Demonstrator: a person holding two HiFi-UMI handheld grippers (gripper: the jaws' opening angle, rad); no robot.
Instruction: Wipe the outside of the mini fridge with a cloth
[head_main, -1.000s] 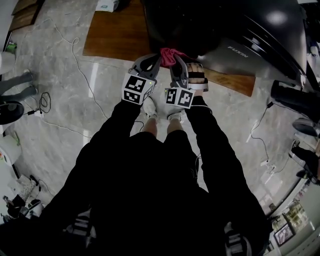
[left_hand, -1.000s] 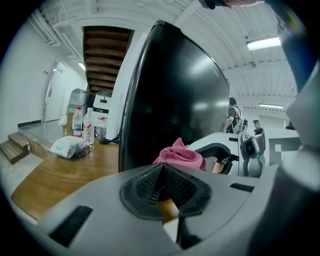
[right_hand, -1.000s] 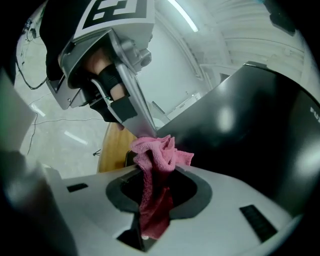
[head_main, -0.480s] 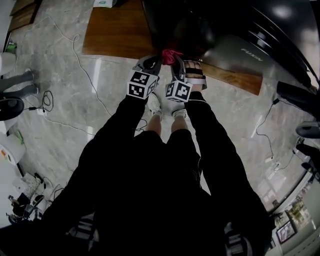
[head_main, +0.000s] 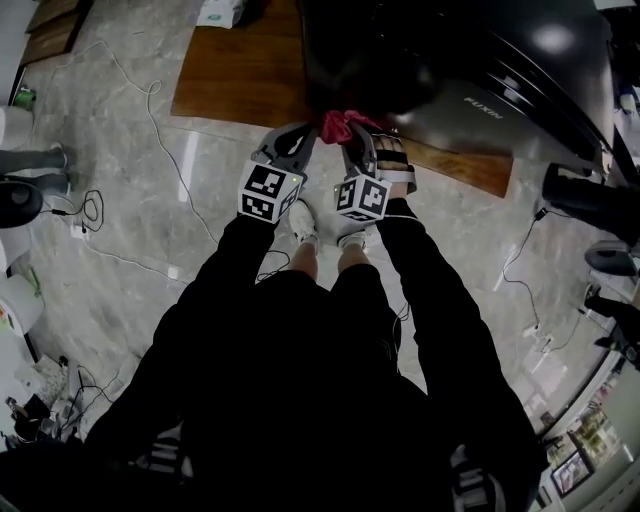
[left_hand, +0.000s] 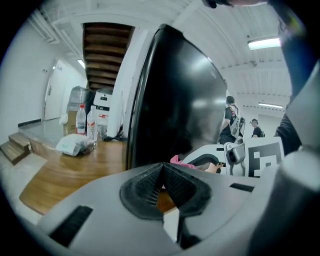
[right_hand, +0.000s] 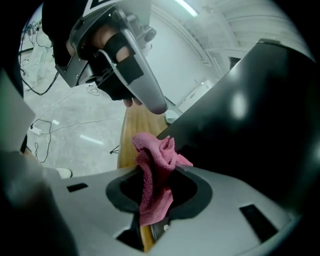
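Grips a crumpled pink cloth (right_hand: 155, 172) in the right gripper (head_main: 353, 136) at the black mini fridge's (head_main: 420, 45) lower corner (fridge on a wooden platform (head_main: 235, 80)); holds the left gripper (head_main: 303, 133) pinched together, empty, alongside.

glossy floor (head_main: 110, 170) (perhaps marble), wooden platform (head_main: 240, 75) beyond

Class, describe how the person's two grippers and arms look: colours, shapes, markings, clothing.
Both the left gripper and right gripper have smooth grey plastic bodies with black ribbed pads lining the jaws. Each carries a white cube printed with black square markers. Both arms wear black long sleeves.
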